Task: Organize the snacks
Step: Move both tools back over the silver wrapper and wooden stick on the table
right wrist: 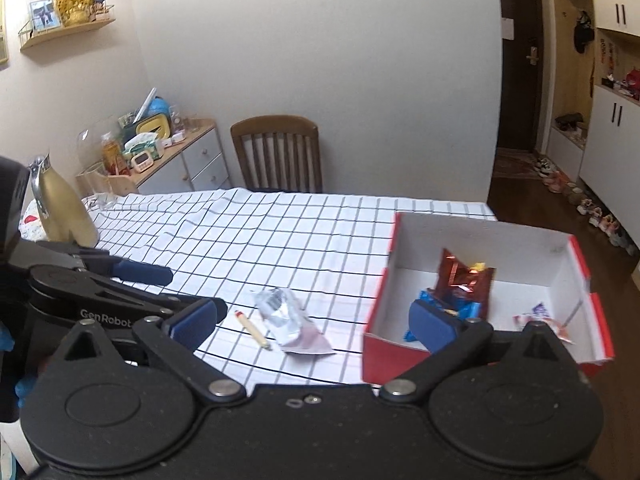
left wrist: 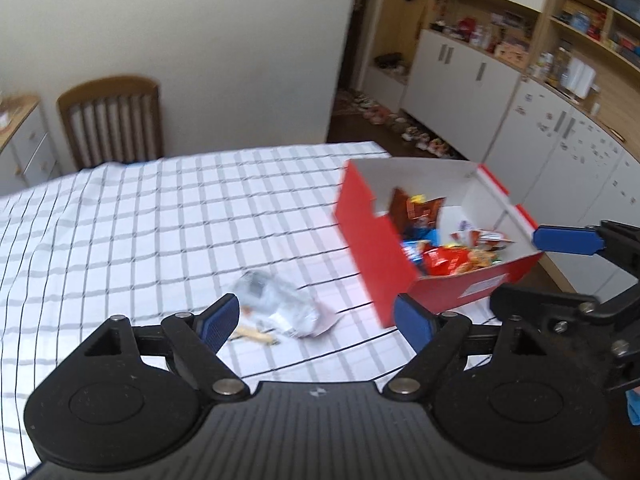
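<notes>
A red cardboard box [left wrist: 374, 236] [right wrist: 378, 312] with white inner walls stands open at the right of the checked tablecloth [left wrist: 160, 220] [right wrist: 248, 232]. Several snack packets [left wrist: 452, 252] lie in it, and a brown-red packet [right wrist: 464, 280] stands upright. A crumpled silver packet [left wrist: 280, 306] [right wrist: 284, 316] and a small tan stick snack [left wrist: 256, 335] [right wrist: 252, 328] lie on the cloth left of the box. My left gripper [left wrist: 318, 322] [right wrist: 194, 290] hangs open just before the silver packet. My right gripper [right wrist: 314, 324] [left wrist: 520, 270] is open too, its right finger at the box's near wall. Neither holds anything.
A wooden chair [left wrist: 112, 120] [right wrist: 280, 152] stands at the table's far side. A gold flask [right wrist: 64, 212] sits at the table's left end before a cluttered sideboard [right wrist: 176, 148]. White cupboards [left wrist: 560, 140] and shoes on the floor [left wrist: 400, 124] lie to the right.
</notes>
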